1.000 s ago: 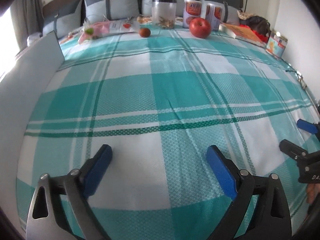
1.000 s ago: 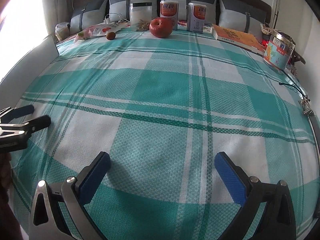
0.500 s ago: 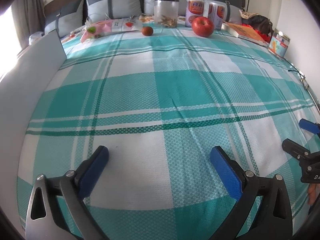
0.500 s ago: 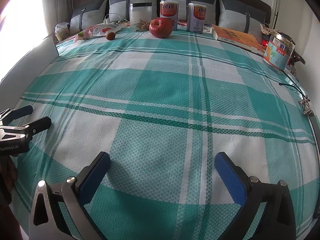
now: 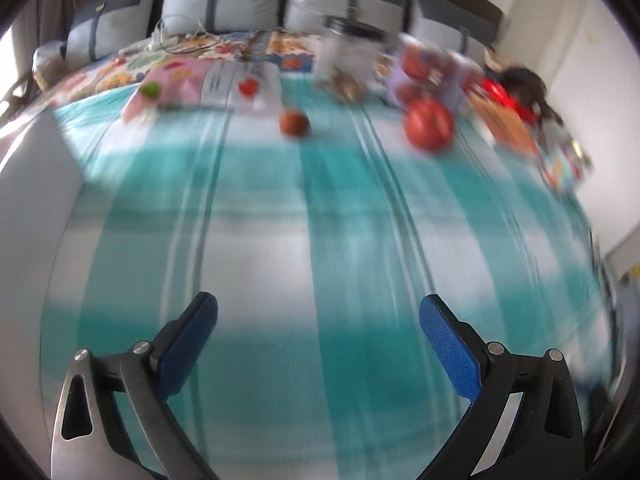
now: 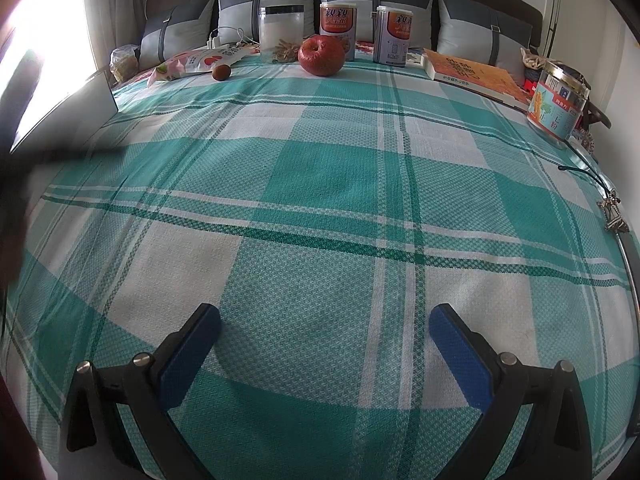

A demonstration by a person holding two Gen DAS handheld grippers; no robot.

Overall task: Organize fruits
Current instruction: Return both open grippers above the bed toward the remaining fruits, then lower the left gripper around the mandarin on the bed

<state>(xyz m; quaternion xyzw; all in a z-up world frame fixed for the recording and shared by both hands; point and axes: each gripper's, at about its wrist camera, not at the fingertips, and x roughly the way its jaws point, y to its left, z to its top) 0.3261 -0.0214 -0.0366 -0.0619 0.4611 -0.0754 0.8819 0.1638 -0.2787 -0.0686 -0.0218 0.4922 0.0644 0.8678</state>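
Nothing sorted yet — apple [image 6: 321,56] and small brown fruit [image 6: 221,72] sit far beyond both grippers' [image 5: 318,316] [image 6: 325,326] wide-open, empty fingers.

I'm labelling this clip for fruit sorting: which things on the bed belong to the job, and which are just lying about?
For the job: red apple, small brown fruit.

Lying about: clear jar, two printed canisters, book, round tin, snack bag.

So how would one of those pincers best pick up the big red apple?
Probably around the apple's widest middle, coming from the open blanket side in front, fingers left and right. It sits stem-up, and tins stand close behind it.
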